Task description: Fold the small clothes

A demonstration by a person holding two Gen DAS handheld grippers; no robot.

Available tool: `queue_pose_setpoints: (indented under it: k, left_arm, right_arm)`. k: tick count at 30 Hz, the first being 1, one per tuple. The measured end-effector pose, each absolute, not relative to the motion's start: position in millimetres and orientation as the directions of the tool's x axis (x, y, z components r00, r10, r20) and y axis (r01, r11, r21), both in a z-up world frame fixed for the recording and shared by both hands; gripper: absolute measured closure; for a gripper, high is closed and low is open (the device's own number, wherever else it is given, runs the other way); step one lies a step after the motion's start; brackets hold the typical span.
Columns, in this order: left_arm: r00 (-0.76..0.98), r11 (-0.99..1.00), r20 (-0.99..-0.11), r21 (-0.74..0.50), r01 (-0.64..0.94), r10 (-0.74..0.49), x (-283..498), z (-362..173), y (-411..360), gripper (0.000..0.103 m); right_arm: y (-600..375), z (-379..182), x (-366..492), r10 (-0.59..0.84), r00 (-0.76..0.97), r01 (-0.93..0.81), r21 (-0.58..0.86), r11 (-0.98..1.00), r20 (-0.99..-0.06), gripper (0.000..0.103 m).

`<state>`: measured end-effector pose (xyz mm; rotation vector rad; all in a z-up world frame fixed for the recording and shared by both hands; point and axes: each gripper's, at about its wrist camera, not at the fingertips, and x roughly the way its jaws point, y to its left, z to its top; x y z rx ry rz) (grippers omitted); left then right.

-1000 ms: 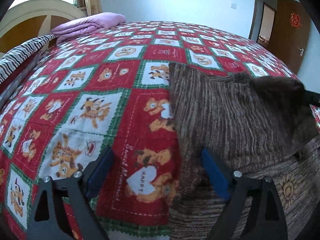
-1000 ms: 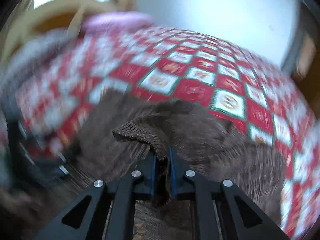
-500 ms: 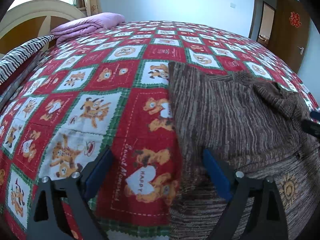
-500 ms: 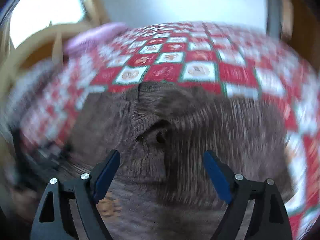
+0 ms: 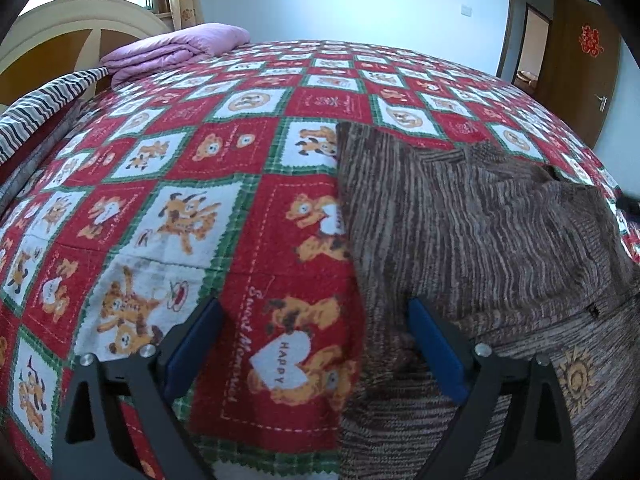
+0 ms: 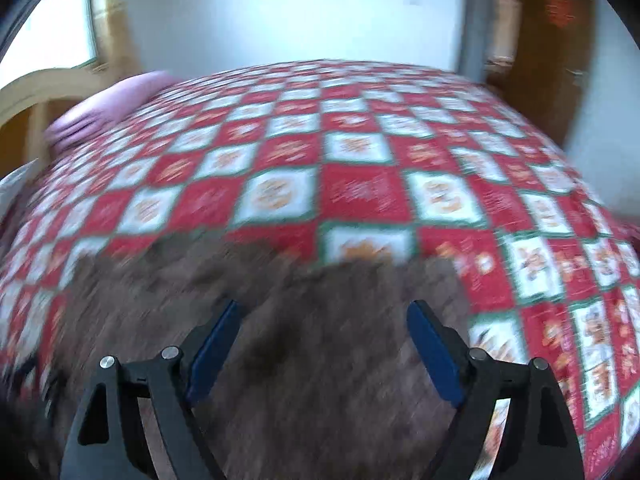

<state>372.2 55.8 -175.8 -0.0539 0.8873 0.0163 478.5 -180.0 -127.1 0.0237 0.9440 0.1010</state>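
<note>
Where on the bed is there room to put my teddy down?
Lots of bare quilt lies left of the brown sweater, up to the purple blanket and striped cloth by the headboard. More lies beyond the sweater, toward the door. The near right is crowded: the sweater covers it.

the whole right wrist view is smeared by motion, so the brown sweater shows no knit or fold lines and the bedspread pictures are unreadable. in the left wrist view the sweater runs off the right and bottom edges, and a dark object at the right rim is too cut off to identify.
</note>
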Motion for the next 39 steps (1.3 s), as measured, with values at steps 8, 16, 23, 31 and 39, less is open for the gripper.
queue_pose_setpoints:
  k: [8, 16, 23, 31, 39]
  left_arm:
    - [0.632, 0.999, -0.775, -0.041, -0.035, -0.010, 371.8, -175.5, 55.7, 0.006]
    - [0.624, 0.991, -0.780, -0.053, -0.125, 0.037, 364.6, -175.7, 69.6, 0.001]
    - [0.657, 0.988, -0.750, -0.146, -0.047, -0.080, 351.4, -157.7, 82.0, 0.002]
    - [0.720, 0.998, -0.694, 0.058, 0.033, 0.017, 410.8, -122.7, 37.1, 0.000]
    - [0.576, 0.975, -0.787, 0.191, -0.109, 0.219, 444.3, -174.5, 46.8, 0.000]
  right_arm:
    - [-149.6, -166.3, 445.1, 0.364, 0.436, -0.196, 0.308, 0.931, -0.823, 0.067]
    - [-136.6, -153.6, 408.6, 0.347, 0.482, -0.274, 0.238, 0.932, -0.805, 0.093]
    - [-174.8, -155.0, 401.2, 0.287, 0.527, -0.236, 0.186, 0.954, -0.800, 0.054]
    - [-273.8, -131.8, 424.6, -0.003, 0.649, 0.040, 0.030, 0.999, -0.761, 0.049]
    - [-307.3, -171.6, 475.7, -0.047, 0.554, 0.088, 0.002, 0.996, -0.831, 0.049]
